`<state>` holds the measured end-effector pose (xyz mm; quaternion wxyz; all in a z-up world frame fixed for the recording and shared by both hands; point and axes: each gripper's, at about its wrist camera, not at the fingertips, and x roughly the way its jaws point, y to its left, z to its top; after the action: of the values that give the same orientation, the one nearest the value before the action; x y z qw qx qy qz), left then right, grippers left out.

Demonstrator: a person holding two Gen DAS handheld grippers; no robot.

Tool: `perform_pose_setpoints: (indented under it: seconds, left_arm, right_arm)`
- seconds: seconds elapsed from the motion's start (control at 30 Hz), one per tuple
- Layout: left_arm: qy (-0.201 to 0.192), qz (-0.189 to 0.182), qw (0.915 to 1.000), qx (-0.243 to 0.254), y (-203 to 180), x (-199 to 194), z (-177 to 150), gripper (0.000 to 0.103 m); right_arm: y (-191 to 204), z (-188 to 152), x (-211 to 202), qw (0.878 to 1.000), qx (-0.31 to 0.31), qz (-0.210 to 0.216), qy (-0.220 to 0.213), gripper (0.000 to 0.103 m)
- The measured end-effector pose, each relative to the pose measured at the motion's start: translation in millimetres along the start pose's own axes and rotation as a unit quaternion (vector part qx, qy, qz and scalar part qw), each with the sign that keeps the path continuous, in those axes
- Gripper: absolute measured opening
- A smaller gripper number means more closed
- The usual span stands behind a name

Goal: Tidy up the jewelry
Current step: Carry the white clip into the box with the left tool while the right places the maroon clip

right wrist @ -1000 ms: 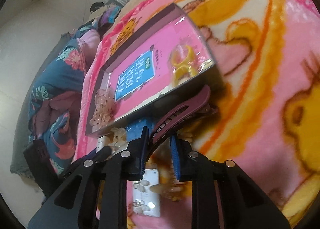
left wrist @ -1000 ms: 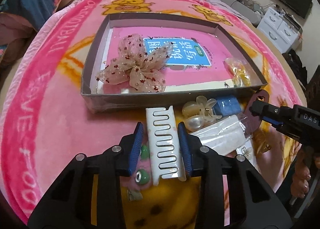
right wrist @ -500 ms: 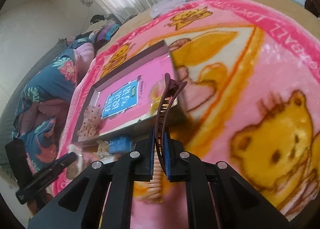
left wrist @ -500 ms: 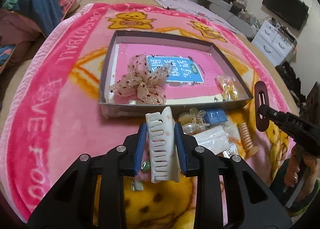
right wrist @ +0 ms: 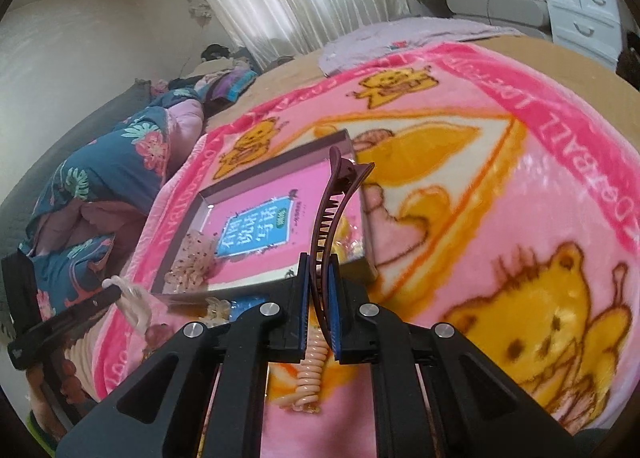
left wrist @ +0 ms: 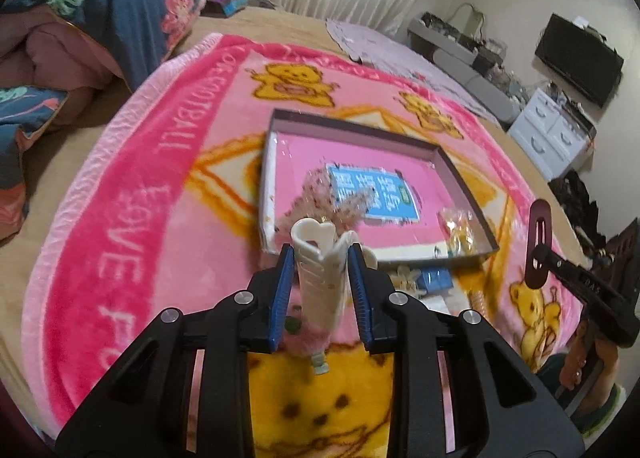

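My left gripper (left wrist: 320, 286) is shut on a white hair claw clip (left wrist: 318, 258), held upright above the blanket in front of the shallow box (left wrist: 360, 130). My right gripper (right wrist: 318, 298) is shut on a long maroon hair clip (right wrist: 334, 210), standing upright; it also shows in the left wrist view (left wrist: 538, 246). The box holds a sheer pink bow (right wrist: 192, 258), a blue-labelled pink book (left wrist: 372, 194) and a yellow bagged item (left wrist: 458, 230). A peach coil hair tie (right wrist: 308, 374) lies below my right gripper.
Several small items, among them a blue packet (left wrist: 436, 278) and pale clips (right wrist: 216, 304), lie on the pink bear blanket (left wrist: 132, 178) in front of the box. Folded quilts (left wrist: 80, 18) sit far left. White drawers (left wrist: 556, 130) stand far right.
Both grippers have risen from the blanket with their clips. The white claw clip has turned from lying flat to upright. The box looks farther away.
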<state>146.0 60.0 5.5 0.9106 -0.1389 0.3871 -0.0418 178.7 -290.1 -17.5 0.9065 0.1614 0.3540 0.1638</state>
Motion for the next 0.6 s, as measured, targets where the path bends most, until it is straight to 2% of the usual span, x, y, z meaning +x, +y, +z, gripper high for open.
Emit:
perform_pose_setpoints:
  seconds: [0.3, 0.6]
  left_arm:
    - [-0.028, 0.003, 0.9995, -0.01, 5.5, -16.0, 19.5, 0.02]
    - [-0.029, -0.003, 0.9995, -0.009, -1.4, -9.5, 36.7, 0.02]
  right_arm:
    - [20.5, 9.9, 8.4, 0.999, -0.028, 0.018, 0.003, 0.008]
    - [45.0, 25.7, 11.0, 0.997, -0.059, 0.045, -0.009, 0.008]
